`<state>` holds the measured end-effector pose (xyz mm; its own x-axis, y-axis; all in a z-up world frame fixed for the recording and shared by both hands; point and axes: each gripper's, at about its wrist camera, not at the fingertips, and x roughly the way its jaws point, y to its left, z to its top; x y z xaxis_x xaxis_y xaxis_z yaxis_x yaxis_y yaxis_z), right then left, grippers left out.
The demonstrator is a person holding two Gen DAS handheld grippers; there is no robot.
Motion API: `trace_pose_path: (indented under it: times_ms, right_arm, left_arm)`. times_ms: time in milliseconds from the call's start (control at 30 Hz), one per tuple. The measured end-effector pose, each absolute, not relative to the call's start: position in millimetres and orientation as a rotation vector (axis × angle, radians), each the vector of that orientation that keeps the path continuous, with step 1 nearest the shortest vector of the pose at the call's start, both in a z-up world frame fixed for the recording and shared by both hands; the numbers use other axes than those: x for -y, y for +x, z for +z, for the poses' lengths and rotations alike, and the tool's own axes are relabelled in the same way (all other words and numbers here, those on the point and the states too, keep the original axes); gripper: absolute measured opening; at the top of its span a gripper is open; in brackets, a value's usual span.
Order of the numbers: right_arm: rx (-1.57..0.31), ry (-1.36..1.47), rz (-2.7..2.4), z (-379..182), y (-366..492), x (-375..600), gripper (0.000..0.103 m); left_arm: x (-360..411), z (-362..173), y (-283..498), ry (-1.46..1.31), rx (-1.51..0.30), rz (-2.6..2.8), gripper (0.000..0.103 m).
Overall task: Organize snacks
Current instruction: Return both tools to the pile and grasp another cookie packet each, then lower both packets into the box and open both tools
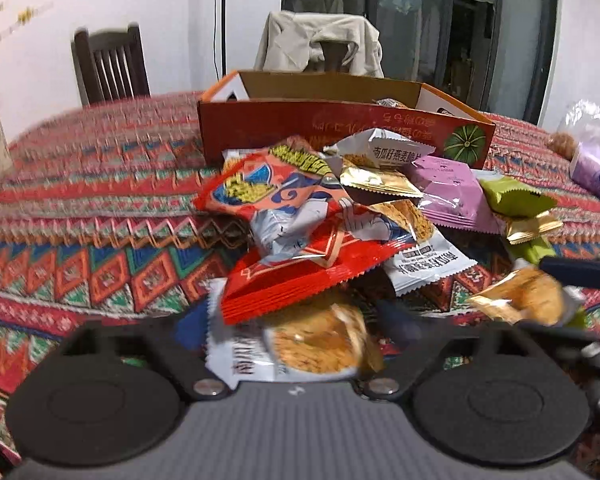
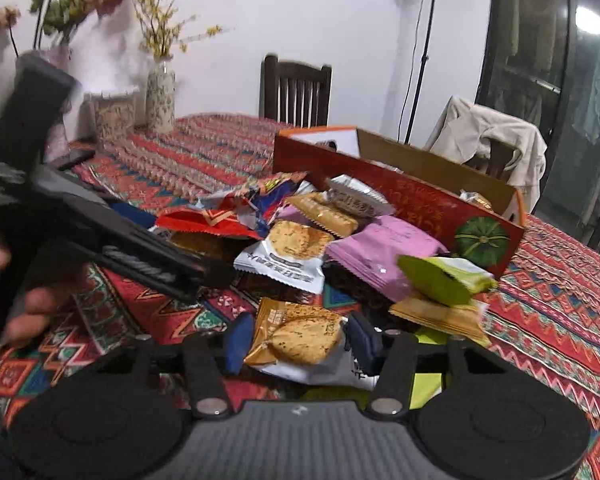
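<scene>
A pile of snack packets lies on the patterned tablecloth point(image 1: 80, 216) in front of an open orange-red cardboard box point(image 1: 340, 128) printed with a green pumpkin. A red packet point(image 1: 300, 276) tops the pile, with pink point(image 1: 452, 188) and green point(image 1: 512, 196) ones to its right. My left gripper point(image 1: 294, 322) is at the pile's near edge, jaws apart, with a white cracker packet point(image 1: 300, 348) lying between them. My right gripper point(image 2: 300, 344) is shut on a golden cracker packet point(image 2: 300, 336). That same packet shows blurred at the right of the left wrist view. One packet peeks over the box's wall point(image 2: 400, 196).
Flower vases point(image 2: 160, 96) and a dark phone point(image 2: 74, 158) stand at the table's far left. A wooden chair point(image 2: 296, 88) and a chair draped with a beige jacket point(image 1: 320, 40) stand behind. A purple tissue pack point(image 1: 596, 176) lies right. A person's hand point(image 2: 32, 308) holds the left tool.
</scene>
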<state>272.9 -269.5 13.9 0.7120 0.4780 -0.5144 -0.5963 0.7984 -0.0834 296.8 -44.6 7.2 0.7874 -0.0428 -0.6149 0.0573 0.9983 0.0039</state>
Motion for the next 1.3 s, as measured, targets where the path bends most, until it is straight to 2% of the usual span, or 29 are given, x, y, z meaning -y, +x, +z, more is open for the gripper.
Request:
trace_pose_path:
  times_ms: [167,467,800,1133,1300]
  right_arm:
    - [-0.488,-0.189,0.589,14,265,290,0.051]
    - [-0.470,-0.118,0.606,16,247,300,0.051]
    - [-0.417,-0.075,0.579,36,230,308,0.051]
    - [-0.344,-0.105,0.529,71,249,312,0.051]
    - [-0.317,-0.096,0.519,109,302,318,0.051]
  left_arm:
    - [48,7,277,0.057,-0.644,-0.125,0.059]
    - [34,15,219,-0.028,-0.618,-0.225,0.058]
    - [10,43,216,-0.082,-0.536,-0.215,0.058]
    - [-6,88,271,0.023,-0.473,-0.213,0.058]
    - [-5,126,334,0.049,-0.432,-0.236,0.058]
